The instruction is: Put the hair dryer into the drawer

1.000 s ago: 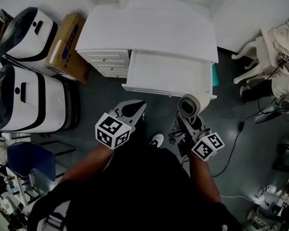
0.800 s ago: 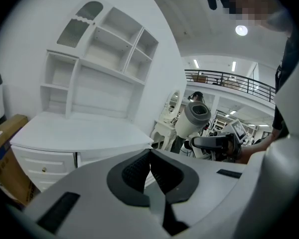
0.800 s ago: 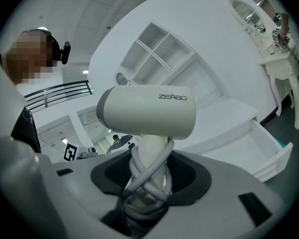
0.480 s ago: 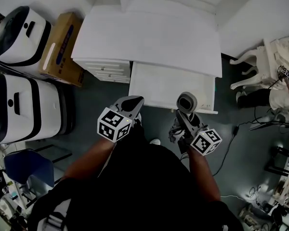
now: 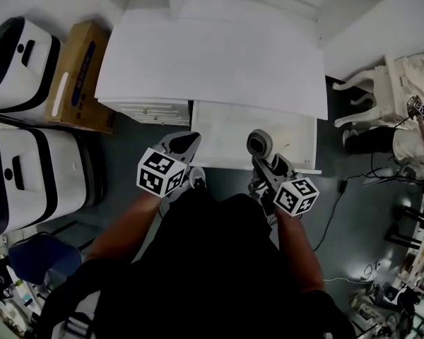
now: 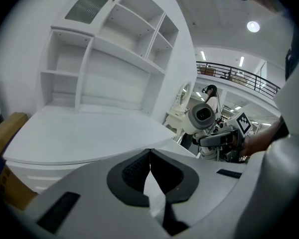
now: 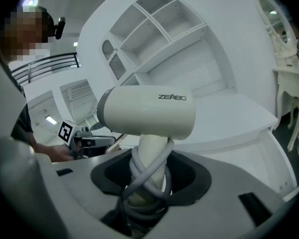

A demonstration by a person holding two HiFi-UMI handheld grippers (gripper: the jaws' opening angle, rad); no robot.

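**White desk (image 5: 212, 55), drawer (image 5: 230, 133) open, hair dryer (image 5: 260, 144) now over it**

Head view: the desk fills the top of the frame, with its drawer pulled open at centre. My right gripper (image 5: 270, 167) has carried the hair dryer from the drawer's front edge to above its bare floor. Lowering and letting go look next.

Left gripper view: my left gripper (image 6: 149, 156) has its jaws pressed together, empty.

Right gripper view: my jaws clamp the hair dryer (image 7: 149, 116) by its cord-wrapped handle, barrel just above them.

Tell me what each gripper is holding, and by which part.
The right gripper grips the hair dryer by its cord-wrapped handle. The left gripper holds nothing; its jaws are shut.
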